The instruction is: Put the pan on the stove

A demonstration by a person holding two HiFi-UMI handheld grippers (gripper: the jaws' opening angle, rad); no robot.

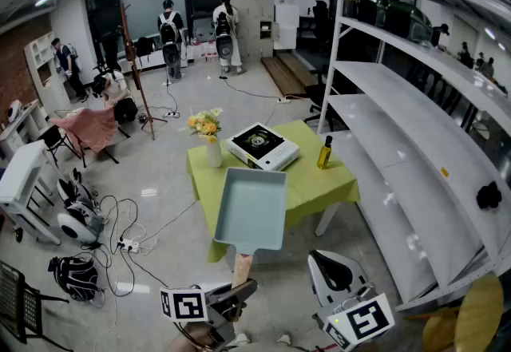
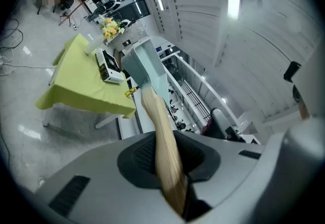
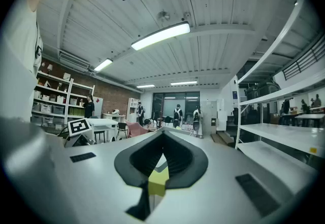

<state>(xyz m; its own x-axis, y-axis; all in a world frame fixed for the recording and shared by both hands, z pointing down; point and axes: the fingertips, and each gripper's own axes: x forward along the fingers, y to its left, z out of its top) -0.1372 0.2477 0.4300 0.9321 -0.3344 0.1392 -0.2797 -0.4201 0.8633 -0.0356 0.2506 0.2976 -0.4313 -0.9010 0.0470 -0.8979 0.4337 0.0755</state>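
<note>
A light teal rectangular pan [image 1: 251, 208] hangs in the air over the near edge of the green-clothed table [image 1: 319, 183]. My left gripper [image 1: 231, 298] is shut on its wooden handle [image 1: 242, 266], low in the head view. The left gripper view shows the handle [image 2: 162, 136] running out from between the jaws of that gripper [image 2: 167, 167] to the pan [image 2: 147, 68]. The white portable stove [image 1: 263, 145] with a black top sits on the table beyond the pan and shows again as the stove [image 2: 109, 68]. My right gripper [image 1: 331, 263] stays low on the right, shut and holding nothing.
A vase of flowers [image 1: 209, 135] stands left of the stove and a yellow oil bottle [image 1: 325, 152] to its right. A tall white shelf unit [image 1: 415, 183] runs along the right. Cables [image 1: 120, 239] and gear lie on the floor at left. People stand at the back.
</note>
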